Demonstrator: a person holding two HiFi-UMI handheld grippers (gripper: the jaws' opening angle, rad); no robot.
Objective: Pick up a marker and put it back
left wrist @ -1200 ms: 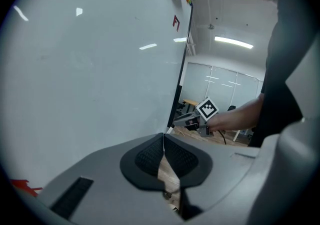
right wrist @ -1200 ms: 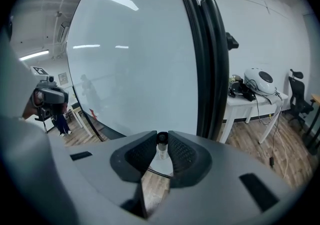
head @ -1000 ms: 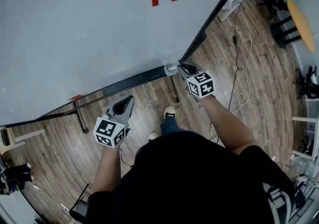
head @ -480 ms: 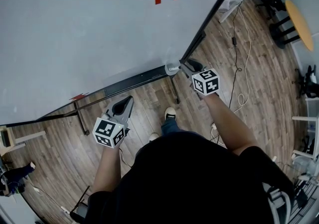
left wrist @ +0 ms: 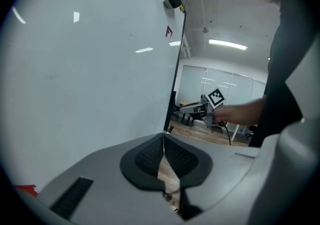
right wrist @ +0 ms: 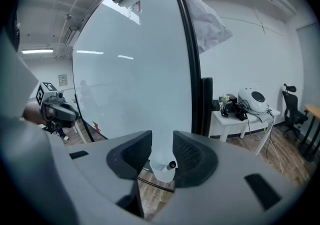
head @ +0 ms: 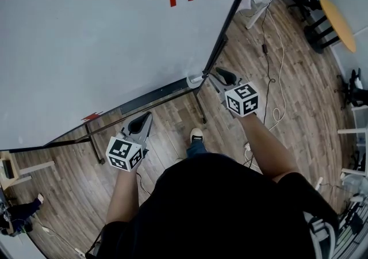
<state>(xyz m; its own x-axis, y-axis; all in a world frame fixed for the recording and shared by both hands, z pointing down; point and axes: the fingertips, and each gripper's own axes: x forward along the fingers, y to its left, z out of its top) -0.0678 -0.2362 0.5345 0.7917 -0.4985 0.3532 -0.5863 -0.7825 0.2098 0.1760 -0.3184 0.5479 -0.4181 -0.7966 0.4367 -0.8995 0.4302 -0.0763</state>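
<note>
The marker (right wrist: 170, 165), pale-bodied with a dark round end facing near, rests tilted in a white holder (right wrist: 162, 172) at the whiteboard's (right wrist: 135, 69) lower right corner, touched by nothing.

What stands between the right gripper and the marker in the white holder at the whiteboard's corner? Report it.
Nothing visible. The right gripper, whose jaws have just been opening and hold nothing, looks straight at the marker in its white holder. Only open air lies between them.
</note>
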